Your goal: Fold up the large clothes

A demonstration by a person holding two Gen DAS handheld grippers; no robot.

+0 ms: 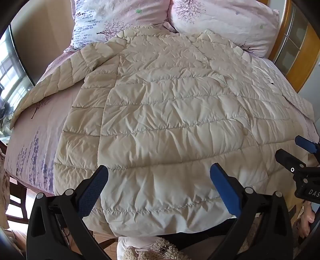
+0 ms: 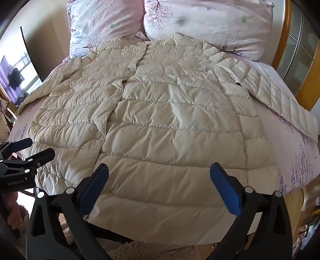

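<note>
Bedroom setting: a bed with a pink lavender-print sheet (image 1: 30, 140), two matching pillows (image 1: 112, 18) at the head, a window at far left and a wooden frame at right.

Left wrist view. A cream quilted down jacket (image 1: 170, 112) is laid front-up across the bed, collar toward the pillows, hem hanging just over the near edge. The placket with round snaps (image 1: 245, 131) is seen closed. One sleeve (image 1: 56, 80) is stretched outward over the sheet at the left. The left gripper (image 1: 159, 188) is held above the hem with its blue-padded tongs spread wide; nothing is gripped. The right gripper (image 1: 296, 152) is seen at the right edge, near the hem on that side; its tongs are parted and nothing is seen between them.

Right wrist view. The same jacket (image 2: 160, 120) is seen from further right. The other sleeve (image 2: 280, 104) is spread outward toward the wooden frame, also unfolded. The right gripper (image 2: 159, 188) is held wide above the hem, empty. The left gripper (image 2: 30, 150) shows at the left edge, tongs parted.

Progress, as judged: the spreading-out appears done; no fold is visible. Both sleeves and the body remain to be folded.
</note>
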